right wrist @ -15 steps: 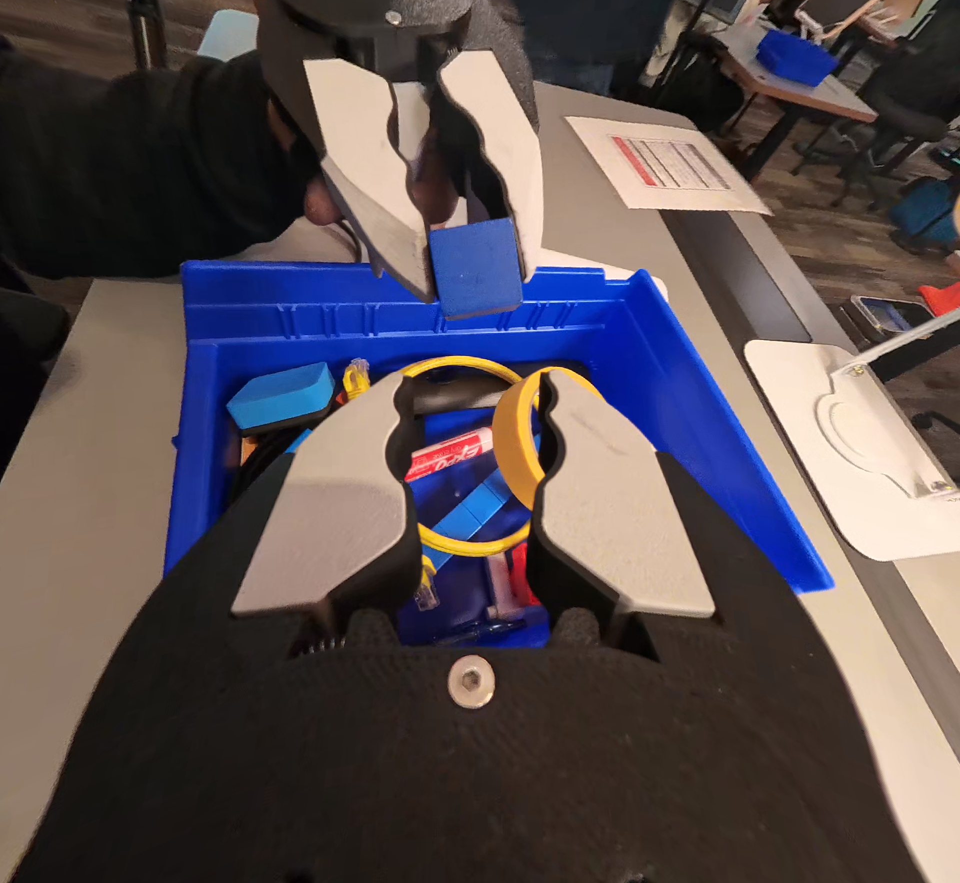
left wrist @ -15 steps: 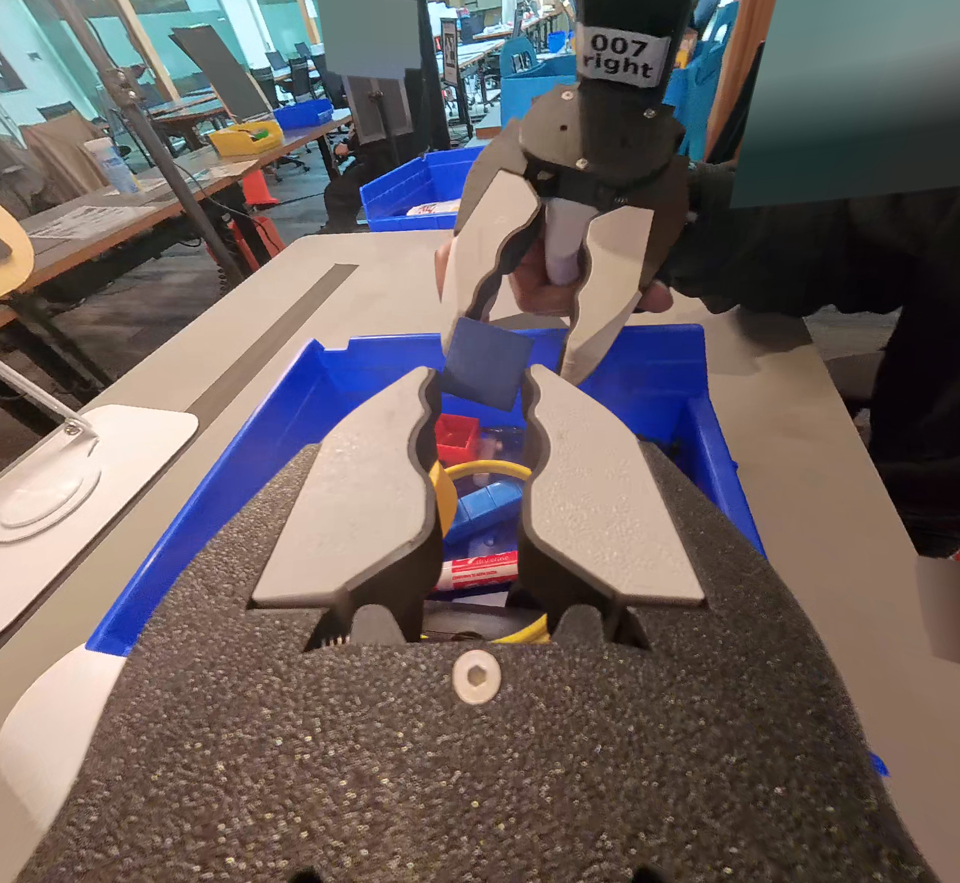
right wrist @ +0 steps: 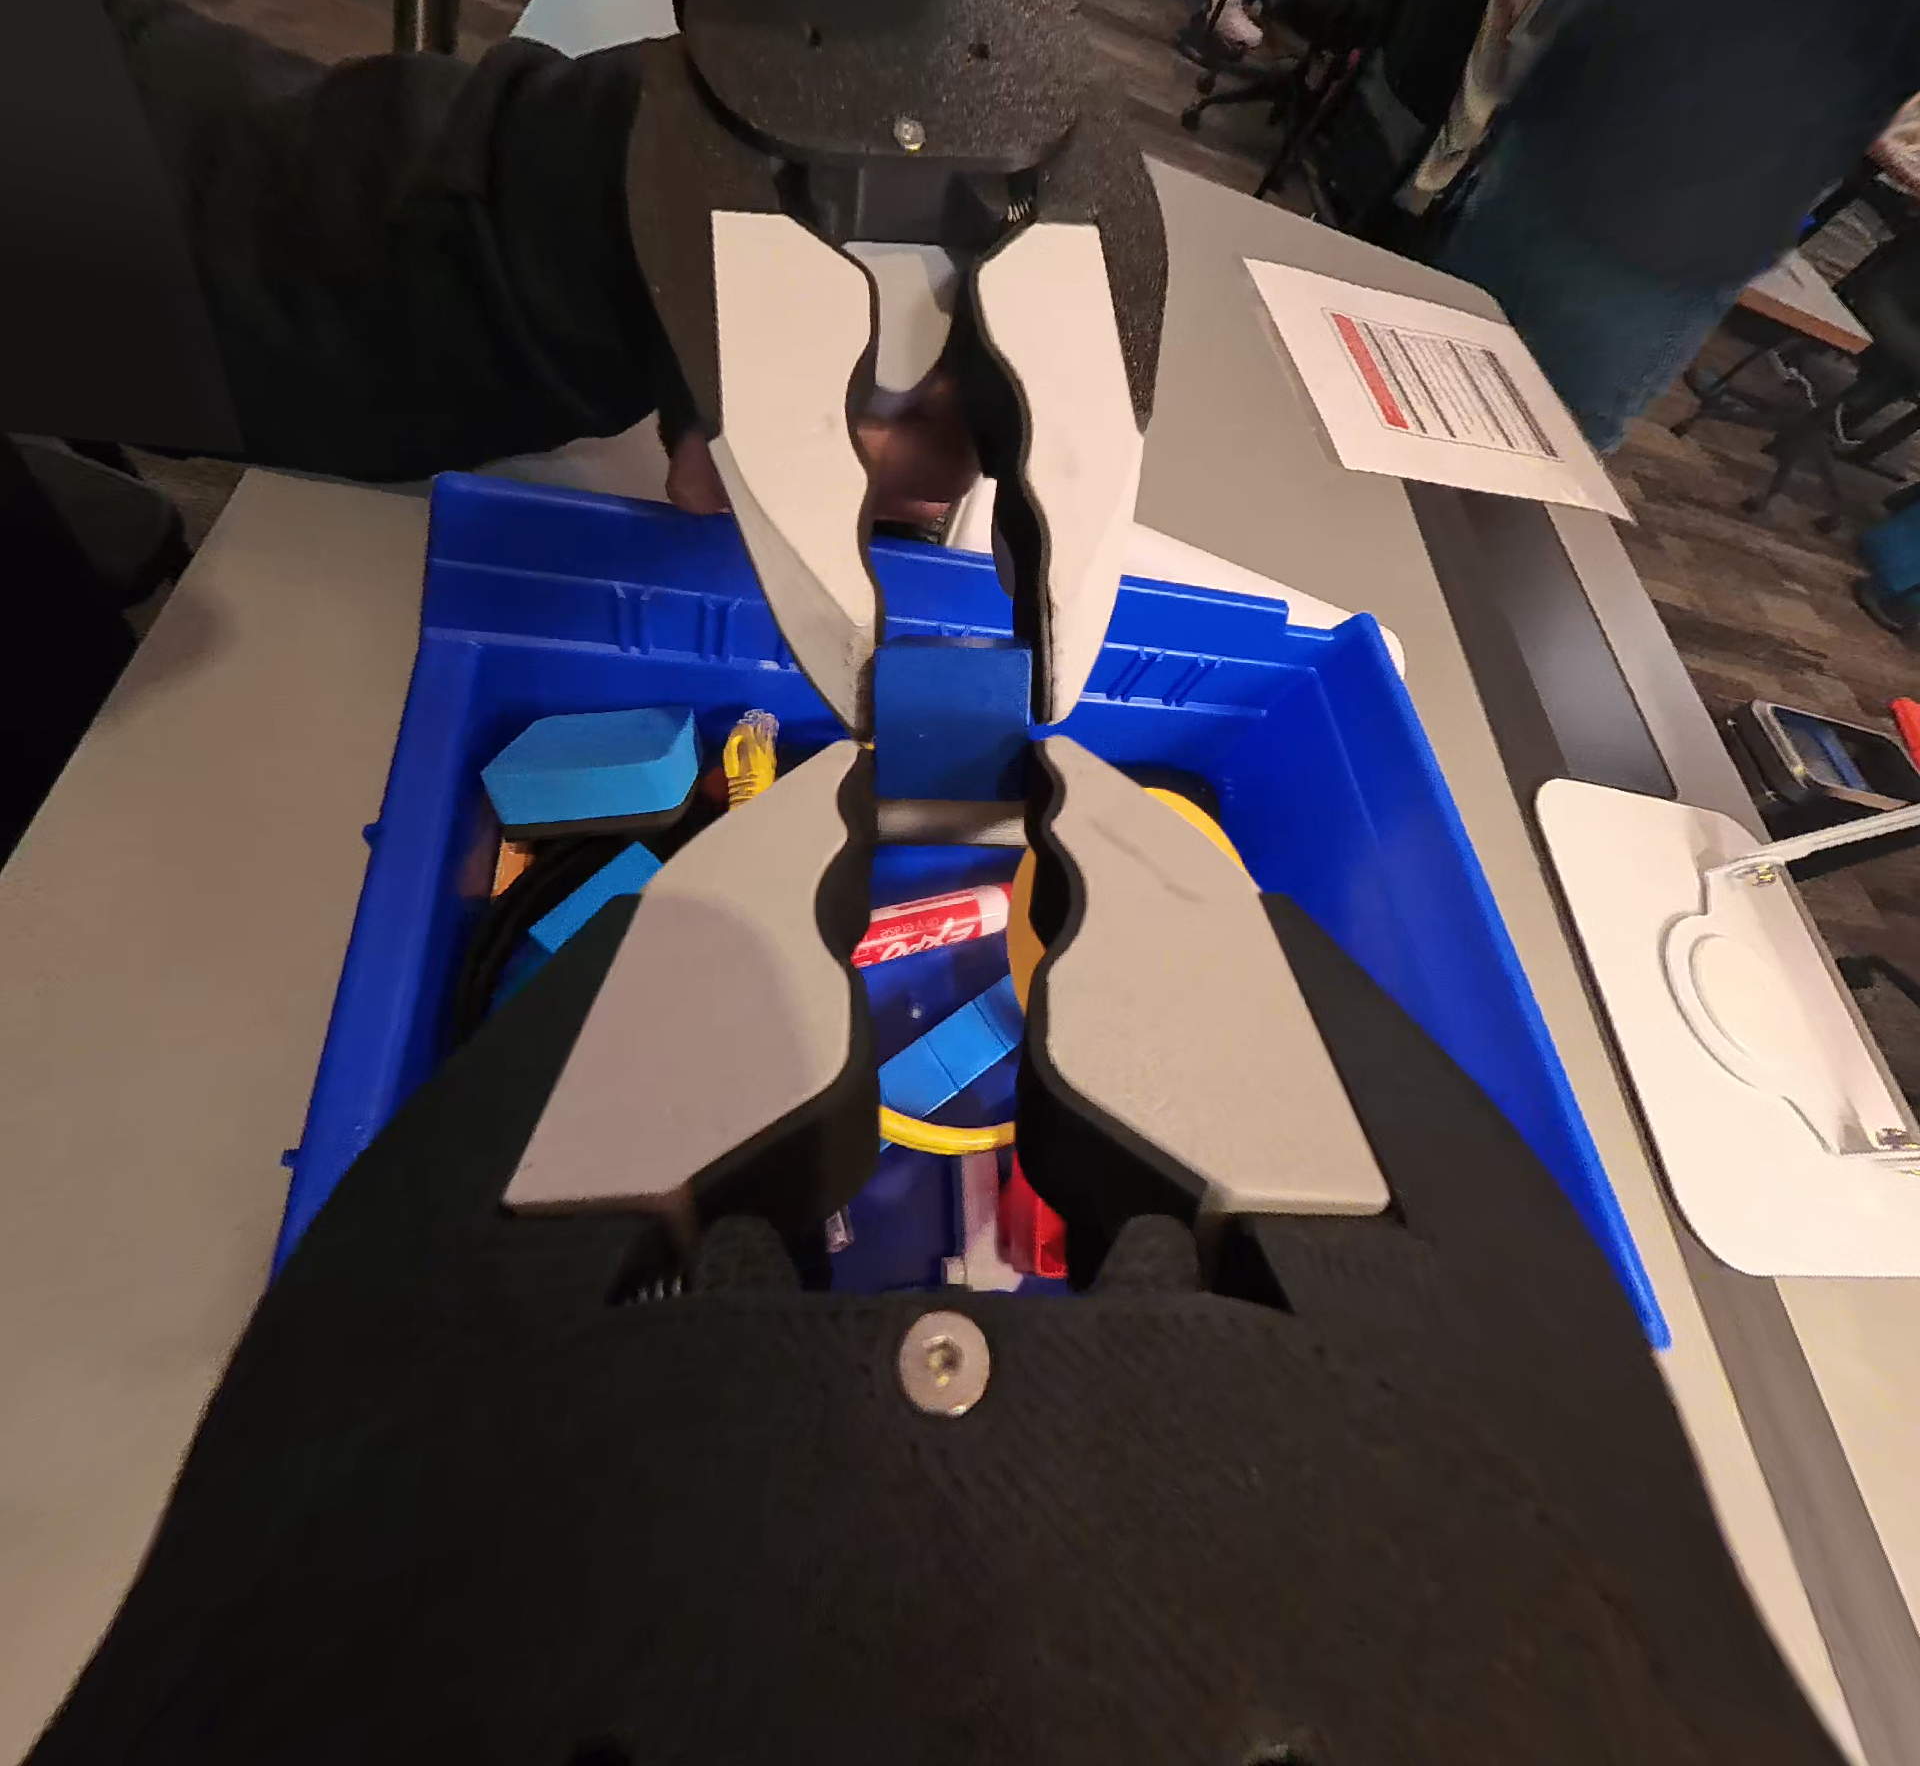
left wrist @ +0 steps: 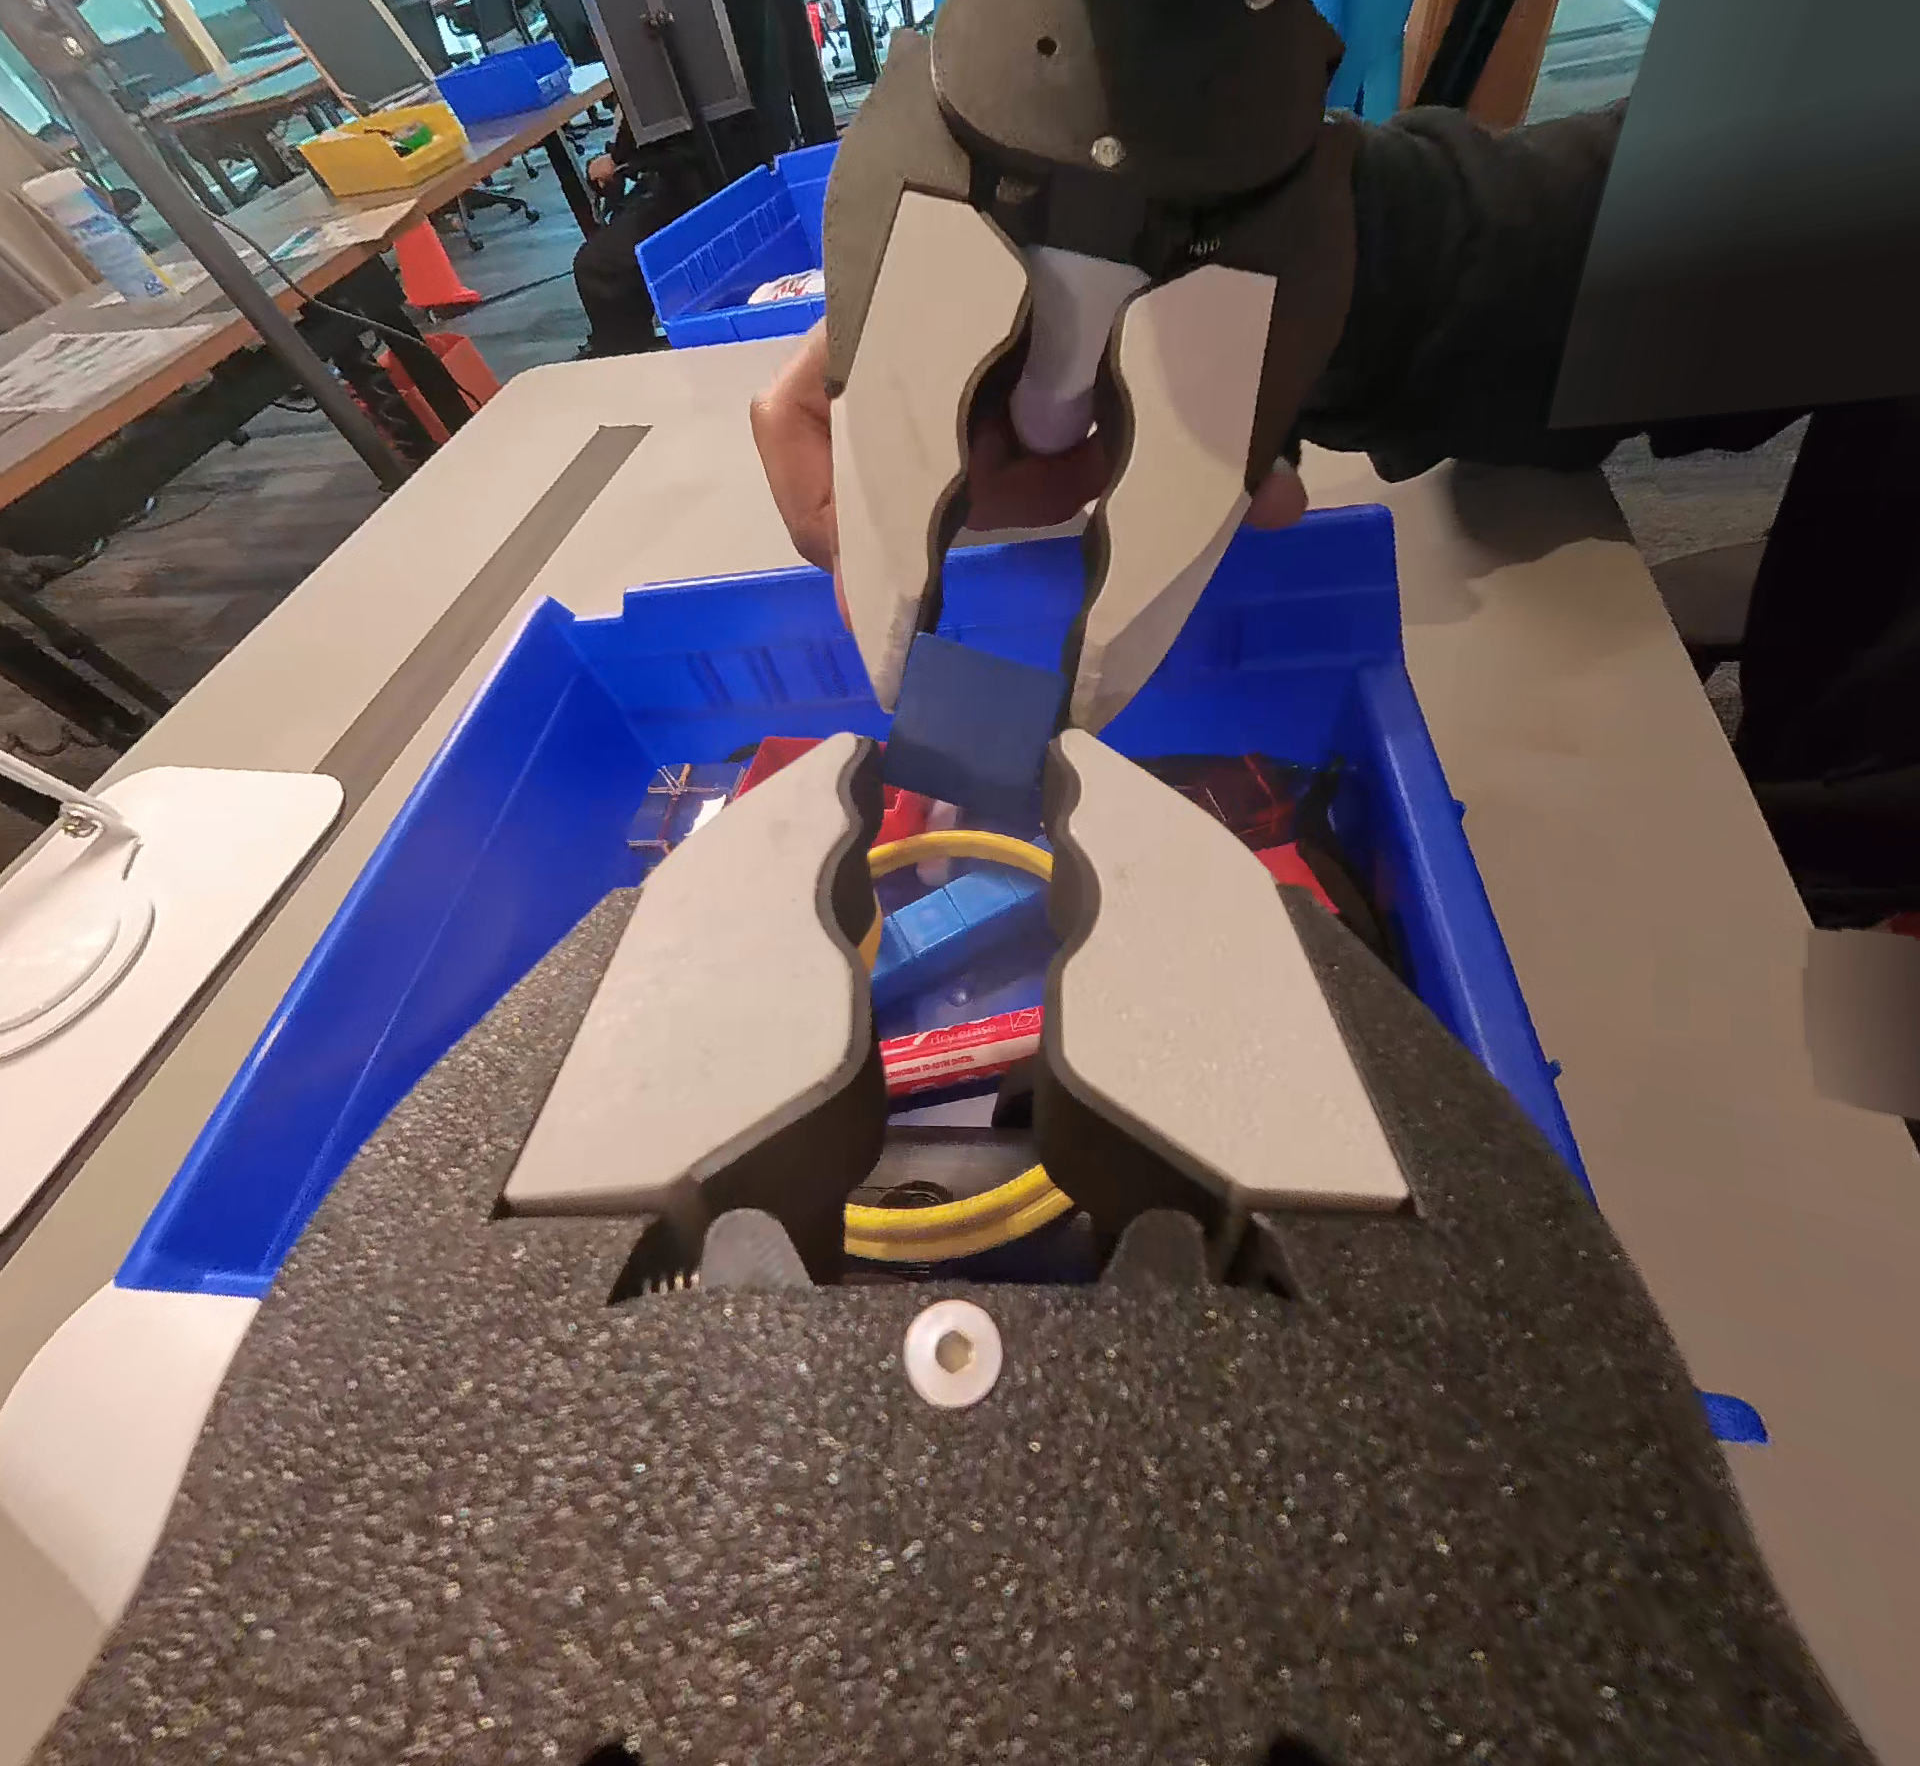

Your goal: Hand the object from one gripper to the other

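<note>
The blue block (right wrist: 951, 719) hangs in the air above the far end of the blue bin (left wrist: 436, 885), caught between two tools that meet tip to tip. The left tool (left wrist: 961, 760) pinches one end of the block, and the right tool (right wrist: 945, 750) is closed on its other end, with fingers against both sides. Inside the bin lie a yellow ring (left wrist: 961, 849), a red-and-white marker (right wrist: 930, 927) and a foam eraser (right wrist: 592, 766). The bin sits on the grey worktop (left wrist: 1558, 677).

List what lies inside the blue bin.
In the blue bin: a light-blue eraser, yellow cable, red-and-white marker, blue bricks, a yellow ring. The right claw and blue block hide the rest.
</note>
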`<state>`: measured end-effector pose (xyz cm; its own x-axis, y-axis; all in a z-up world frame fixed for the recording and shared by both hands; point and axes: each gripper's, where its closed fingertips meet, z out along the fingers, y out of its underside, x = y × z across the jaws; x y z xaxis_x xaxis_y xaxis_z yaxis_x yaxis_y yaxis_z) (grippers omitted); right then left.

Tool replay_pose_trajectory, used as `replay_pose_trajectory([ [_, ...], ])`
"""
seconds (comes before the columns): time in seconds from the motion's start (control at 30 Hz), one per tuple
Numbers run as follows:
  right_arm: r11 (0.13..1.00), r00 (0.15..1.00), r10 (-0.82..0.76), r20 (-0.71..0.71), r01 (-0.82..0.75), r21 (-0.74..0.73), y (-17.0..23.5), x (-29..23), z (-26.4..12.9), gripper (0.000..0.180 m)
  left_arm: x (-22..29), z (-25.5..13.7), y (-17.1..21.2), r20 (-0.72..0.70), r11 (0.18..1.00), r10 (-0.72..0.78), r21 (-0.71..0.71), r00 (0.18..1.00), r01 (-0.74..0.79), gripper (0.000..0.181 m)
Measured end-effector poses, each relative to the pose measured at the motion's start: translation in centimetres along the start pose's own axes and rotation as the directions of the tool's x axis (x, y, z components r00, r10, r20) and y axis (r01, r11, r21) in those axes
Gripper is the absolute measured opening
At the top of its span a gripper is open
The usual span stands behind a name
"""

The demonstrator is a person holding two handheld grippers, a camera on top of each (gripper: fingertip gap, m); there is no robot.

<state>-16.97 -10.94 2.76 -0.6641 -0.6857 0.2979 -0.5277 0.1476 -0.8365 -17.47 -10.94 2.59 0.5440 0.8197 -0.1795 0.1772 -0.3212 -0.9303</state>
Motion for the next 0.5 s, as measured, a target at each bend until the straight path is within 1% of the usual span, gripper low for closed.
replay_pose_trajectory([
  [0.1,0.999,0.999,0.039,0.014,-0.039,-0.030,0.4,0.4,-0.2,0.026,-0.2,-0.1,-0.2,0.013,1.000,0.002,0.022,1.000,-0.003,0.030],
  [0.17,0.992,0.998,0.056,0.003,-0.055,-0.112,1.6,1.1,-0.3,0.027,-0.8,-0.7,-0.9,0.044,0.997,0.012,0.074,0.999,-0.015,0.038],
  [0.27,0.966,0.997,0.063,0.040,-0.051,-0.254,3.4,1.0,0.0,0.027,-2.6,-2.1,-2.2,0.123,0.983,-0.035,0.184,0.992,0.012,0.040],
  [0.37,0.916,0.993,0.057,0.102,-0.011,-0.400,5.0,0.0,0.9,0.027,-5.0,-3.3,-2.5,0.215,0.964,-0.121,0.260,0.969,0.062,0.039],
  [0.5,0.828,0.988,0.022,0.154,0.069,-0.557,7.6,-1.0,2.3,0.027,-6.3,-3.6,-2.0,0.252,0.954,-0.164,0.286,0.954,0.089,0.036],
])
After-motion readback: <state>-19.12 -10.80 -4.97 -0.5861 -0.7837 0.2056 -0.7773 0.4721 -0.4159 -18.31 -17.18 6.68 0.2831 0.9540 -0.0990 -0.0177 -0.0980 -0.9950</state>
